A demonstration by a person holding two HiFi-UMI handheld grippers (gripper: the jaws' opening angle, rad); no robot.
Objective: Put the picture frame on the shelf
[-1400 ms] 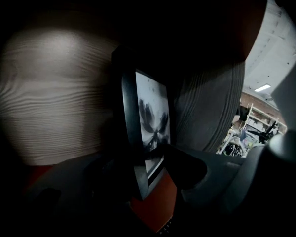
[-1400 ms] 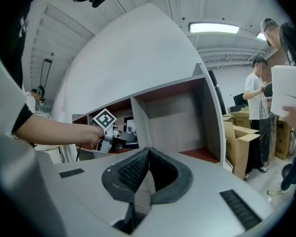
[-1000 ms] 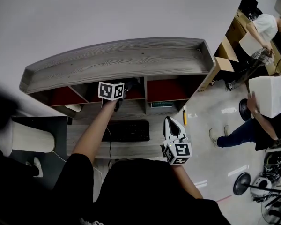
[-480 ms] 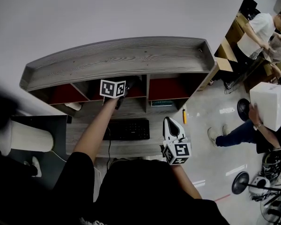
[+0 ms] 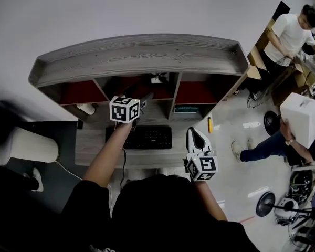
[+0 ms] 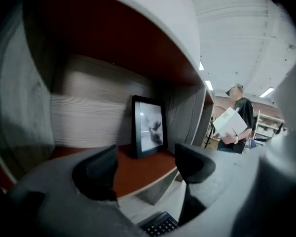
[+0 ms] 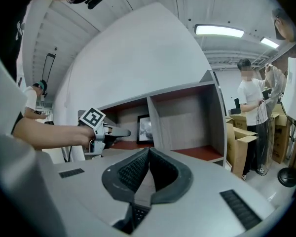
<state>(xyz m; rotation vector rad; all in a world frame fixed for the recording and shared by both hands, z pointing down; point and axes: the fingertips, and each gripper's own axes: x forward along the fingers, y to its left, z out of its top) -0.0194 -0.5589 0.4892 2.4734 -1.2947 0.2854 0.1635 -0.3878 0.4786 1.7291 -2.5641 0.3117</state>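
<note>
Picture frame (image 6: 149,126), black, rectangular, stands upright on grey wooden shelf (image 6: 138,174), straight ahead of left hand-held gripper (image 6: 145,164), jaws spread and empty.

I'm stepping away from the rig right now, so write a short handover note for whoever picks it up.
Left tongs: open, nothing between them, held just in front of the shelf's middle compartment.
Right tongs: shut, empty, held near the desk.
Picture frame: standing upright on the middle compartment's red floor, touched by neither tongs.
Done: frame is on the shelf.
Left: probably just draw the left tongs clear and check the frame stands steady.
</note>
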